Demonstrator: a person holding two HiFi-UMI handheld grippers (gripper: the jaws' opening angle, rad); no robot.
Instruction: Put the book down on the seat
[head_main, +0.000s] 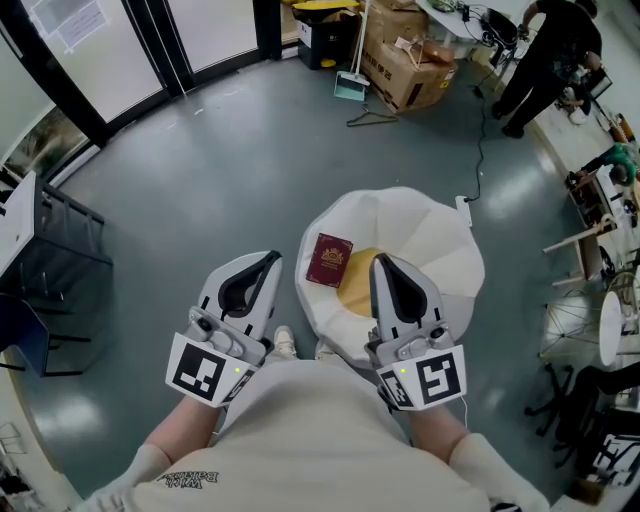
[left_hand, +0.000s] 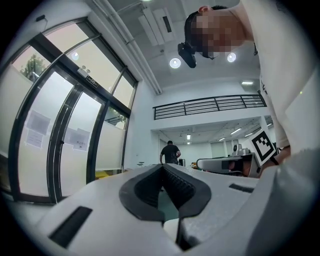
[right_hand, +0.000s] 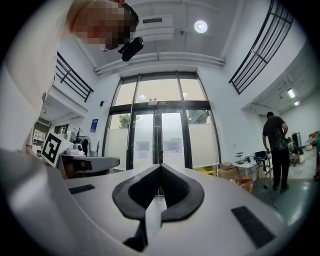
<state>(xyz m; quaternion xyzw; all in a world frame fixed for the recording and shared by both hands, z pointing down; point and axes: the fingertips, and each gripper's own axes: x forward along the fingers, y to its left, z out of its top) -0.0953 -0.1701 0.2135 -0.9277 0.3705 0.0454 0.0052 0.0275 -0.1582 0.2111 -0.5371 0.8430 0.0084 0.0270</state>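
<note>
A dark red book (head_main: 329, 260) lies flat on the white seat (head_main: 440, 240), on the left part, beside a yellow patch (head_main: 358, 282) in the middle. In the head view my left gripper (head_main: 270, 258) hovers left of the seat, its tip just left of the book. My right gripper (head_main: 380, 260) hangs over the seat, right of the book. Neither touches the book. Both point up and away, and their own views show only the room past the jaws. The left gripper (left_hand: 161, 167) is shut with nothing in it, and so is the right gripper (right_hand: 160, 166).
Cardboard boxes (head_main: 405, 60) and a dustpan (head_main: 350, 85) stand at the back. A person (head_main: 545, 60) works at a bench far right. A cable (head_main: 478, 150) runs across the floor to the seat. A dark rack (head_main: 50, 270) stands on the left, and glass doors (right_hand: 160, 140) are ahead.
</note>
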